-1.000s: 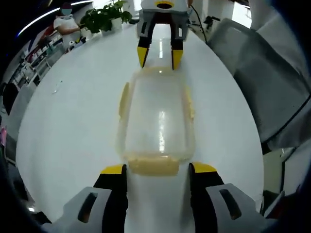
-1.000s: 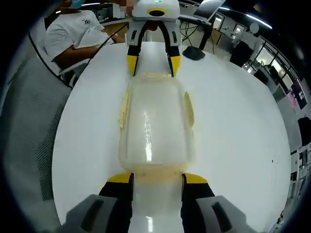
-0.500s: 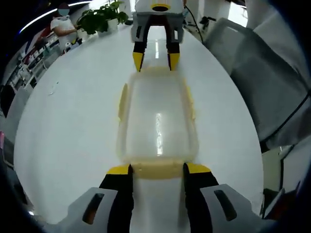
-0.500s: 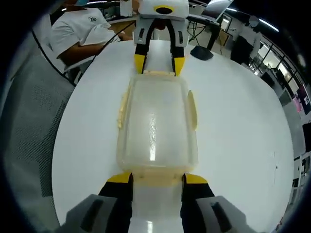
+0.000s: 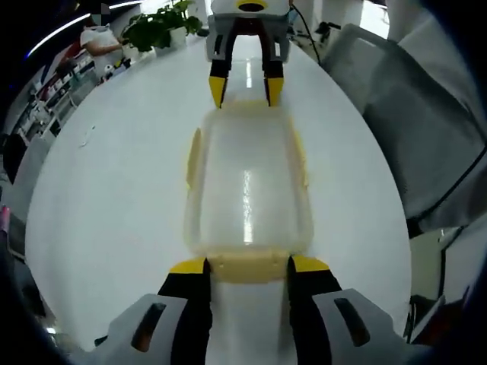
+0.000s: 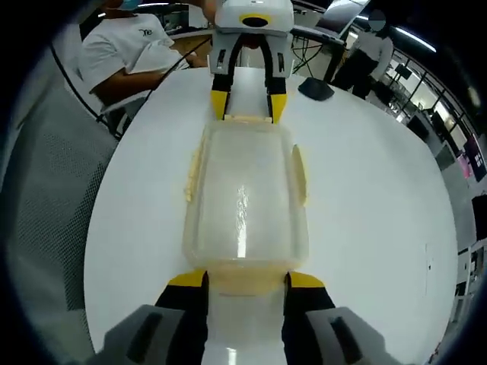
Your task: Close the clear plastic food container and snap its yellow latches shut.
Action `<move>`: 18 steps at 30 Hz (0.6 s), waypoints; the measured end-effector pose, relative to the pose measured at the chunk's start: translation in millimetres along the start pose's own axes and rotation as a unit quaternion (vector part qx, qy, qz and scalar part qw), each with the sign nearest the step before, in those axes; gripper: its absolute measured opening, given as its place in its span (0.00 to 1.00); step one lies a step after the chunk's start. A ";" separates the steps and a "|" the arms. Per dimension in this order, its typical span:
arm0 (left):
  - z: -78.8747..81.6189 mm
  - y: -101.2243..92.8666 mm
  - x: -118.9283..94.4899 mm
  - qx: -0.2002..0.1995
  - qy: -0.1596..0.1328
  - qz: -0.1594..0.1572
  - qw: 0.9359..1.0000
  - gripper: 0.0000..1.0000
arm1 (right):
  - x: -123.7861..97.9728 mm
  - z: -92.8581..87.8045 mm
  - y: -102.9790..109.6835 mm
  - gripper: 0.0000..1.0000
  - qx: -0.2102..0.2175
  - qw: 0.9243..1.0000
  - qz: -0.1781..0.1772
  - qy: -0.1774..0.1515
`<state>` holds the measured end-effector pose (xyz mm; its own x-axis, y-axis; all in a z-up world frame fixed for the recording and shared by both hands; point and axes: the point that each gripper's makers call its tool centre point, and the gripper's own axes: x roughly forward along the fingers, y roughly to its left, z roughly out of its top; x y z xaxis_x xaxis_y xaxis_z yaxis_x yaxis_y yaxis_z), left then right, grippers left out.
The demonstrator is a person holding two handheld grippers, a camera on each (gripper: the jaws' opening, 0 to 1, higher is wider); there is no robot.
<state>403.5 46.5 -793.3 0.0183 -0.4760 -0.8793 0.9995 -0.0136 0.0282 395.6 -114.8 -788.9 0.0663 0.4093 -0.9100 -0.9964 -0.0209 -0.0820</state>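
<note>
The clear plastic container (image 5: pixel 247 182) lies lengthwise on the white table (image 5: pixel 99 190) with its lid on. Yellow latches hang along its sides, and one yellow end latch (image 5: pixel 247 266) sits between the jaws of my left gripper (image 5: pixel 249 266), which stands open close around it. My right gripper (image 5: pixel 245 91) faces me at the far end, open beside the far latch (image 5: pixel 243 108). From the other end, the container (image 6: pixel 243 194) has its near latch (image 6: pixel 246 280) between my right gripper's (image 6: pixel 246 279) open jaws, and the left gripper (image 6: pixel 248 108) sits opposite.
A potted plant (image 5: pixel 163 26) and a person (image 5: pixel 99 38) are at the table's far side. A grey chair (image 5: pixel 411 114) stands on the right. A seated person in a white shirt (image 6: pixel 122 53), a mesh chair (image 6: pixel 46 190) and a black object (image 6: pixel 313 87) are around the table's edge.
My left gripper's jaws have narrowed a little and moved in around the near end latch. The right gripper has come slightly closer to the far end. The container has stayed put.
</note>
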 end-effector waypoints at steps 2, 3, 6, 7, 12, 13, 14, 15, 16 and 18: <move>2.8 -2.1 -6.9 -0.003 -0.003 0.001 1.000 0.37 | -4.6 2.1 1.9 0.36 -0.002 1.000 -0.001 -0.004; 4.4 -3.0 -9.4 -0.005 -0.006 0.000 1.000 0.37 | -5.8 2.4 2.9 0.36 -0.001 1.000 -0.001 -0.006; 9.2 -5.5 -15.0 -0.004 -0.008 0.002 1.000 0.37 | -13.5 4.7 5.4 0.36 0.000 1.000 0.000 -0.014; 11.0 -6.8 -16.3 -0.005 -0.006 0.001 1.000 0.37 | -15.9 5.2 5.9 0.36 0.000 1.000 0.000 -0.016; 25.5 -12.2 -24.5 -0.008 -0.006 0.001 1.000 0.37 | -30.3 1.8 11.1 0.36 0.007 1.000 0.009 -0.027; 28.1 -12.7 -25.4 -0.008 -0.006 0.003 1.000 0.37 | -33.0 1.1 11.7 0.36 0.007 1.000 0.009 -0.028; 31.0 -13.5 -26.2 -0.008 -0.006 0.003 1.000 0.37 | -35.8 0.4 12.4 0.36 0.007 1.000 0.009 -0.029; 35.1 -14.9 -27.3 -0.008 -0.005 0.004 1.000 0.37 | -40.2 -0.4 13.9 0.36 0.003 1.000 0.007 -0.029; 38.0 -15.7 -28.3 -0.007 -0.005 0.004 1.000 0.37 | -43.1 -1.0 14.8 0.36 0.003 1.000 0.007 -0.029; 45.3 -17.9 -31.3 -0.009 -0.007 0.003 1.000 0.37 | -50.6 -3.4 16.0 0.36 -0.001 1.000 0.005 -0.029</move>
<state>383.9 21.8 -744.7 0.0239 -0.4875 -0.8728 0.9997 0.0047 0.0247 376.5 -138.9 -745.6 0.0539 0.4609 -0.8858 -0.9969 -0.0262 -0.0742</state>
